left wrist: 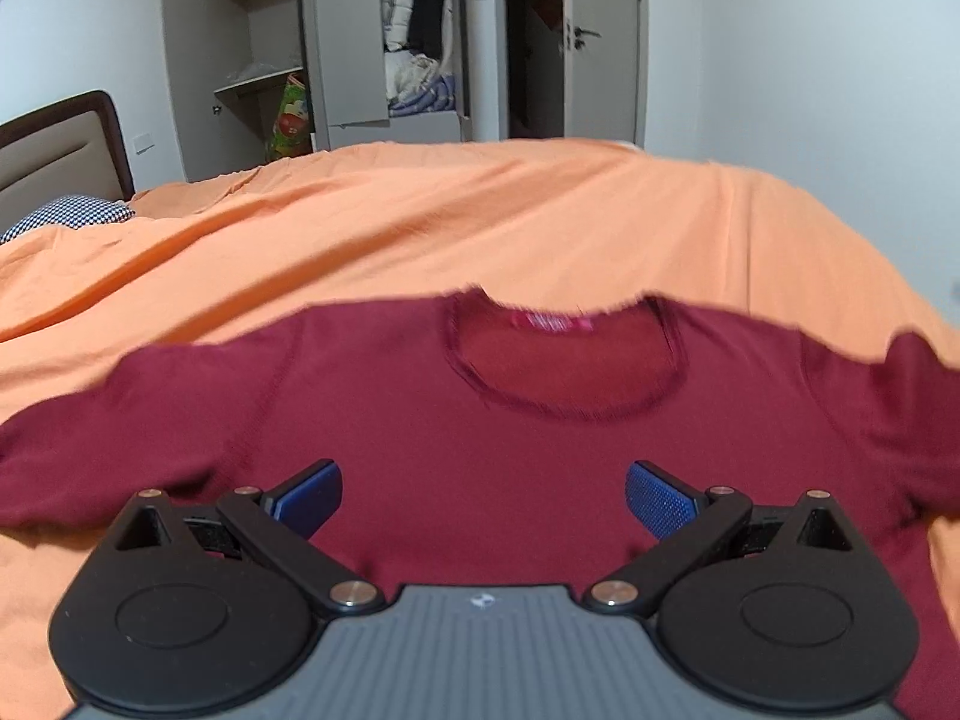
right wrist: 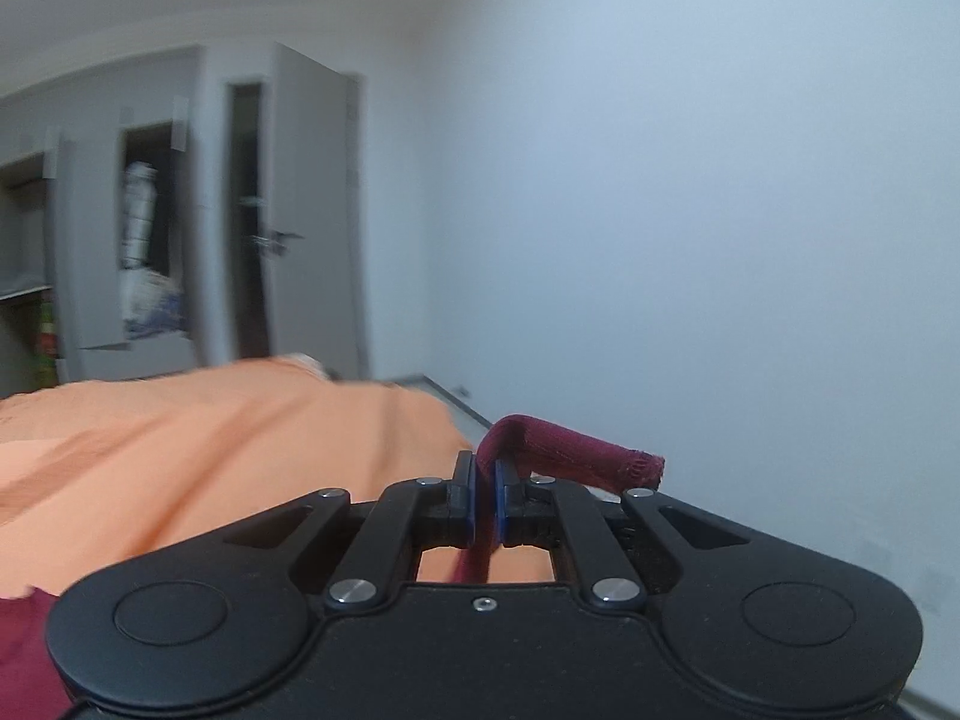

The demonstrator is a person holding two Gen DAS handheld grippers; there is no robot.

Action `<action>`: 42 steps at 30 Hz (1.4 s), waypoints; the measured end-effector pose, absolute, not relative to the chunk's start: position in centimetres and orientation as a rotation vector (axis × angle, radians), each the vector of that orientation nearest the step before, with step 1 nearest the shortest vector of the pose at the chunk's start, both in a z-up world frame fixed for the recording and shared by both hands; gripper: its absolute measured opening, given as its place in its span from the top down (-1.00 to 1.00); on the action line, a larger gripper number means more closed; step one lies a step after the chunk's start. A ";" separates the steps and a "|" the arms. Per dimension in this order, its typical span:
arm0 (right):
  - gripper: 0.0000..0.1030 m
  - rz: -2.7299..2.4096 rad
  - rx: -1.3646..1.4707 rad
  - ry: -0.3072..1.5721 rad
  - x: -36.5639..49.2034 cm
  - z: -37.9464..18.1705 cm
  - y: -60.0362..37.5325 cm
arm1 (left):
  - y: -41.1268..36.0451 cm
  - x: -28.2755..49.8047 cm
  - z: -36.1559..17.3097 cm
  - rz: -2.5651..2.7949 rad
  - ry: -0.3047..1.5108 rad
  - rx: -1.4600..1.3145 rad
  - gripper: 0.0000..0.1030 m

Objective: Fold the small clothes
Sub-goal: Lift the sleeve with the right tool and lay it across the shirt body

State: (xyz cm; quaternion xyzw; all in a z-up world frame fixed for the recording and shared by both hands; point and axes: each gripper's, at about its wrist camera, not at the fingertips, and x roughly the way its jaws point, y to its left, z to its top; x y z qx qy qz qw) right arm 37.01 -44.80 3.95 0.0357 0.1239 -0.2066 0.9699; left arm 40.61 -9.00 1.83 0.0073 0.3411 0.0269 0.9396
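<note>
The maroon shirt [left wrist: 420, 420] is a soft matt knit with stitched seams, lying on a creased orange cotton sheet [left wrist: 420, 210]. Both grippers [left wrist: 483, 495] [right wrist: 483, 501] are matt black plastic with shiny metal rivets and dimpled blue rubbery pads [left wrist: 660, 501].

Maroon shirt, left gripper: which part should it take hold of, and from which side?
Probably the free sleeve on the left gripper's own side, pinched near its end from the outer edge. The maroon shirt lies flat, neckline away, on the orange bedcover, so the sleeve edge offers a thin pinchable layer. The right gripper already clamps the other sleeve end.
</note>
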 end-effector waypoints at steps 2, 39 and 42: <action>0.89 -0.355 0.064 0.229 37.6 4.9 -42.3 | -8.0 41.0 2.8 0.063 0.695 0.008 -0.99; 0.20 0.441 -0.670 0.303 32.7 -4.1 1.6 | 10.2 37.1 6.3 0.283 0.644 -0.134 -0.99; -0.26 0.506 -0.678 0.299 31.5 -4.0 1.6 | 10.4 37.1 6.1 0.265 0.641 -0.156 -0.99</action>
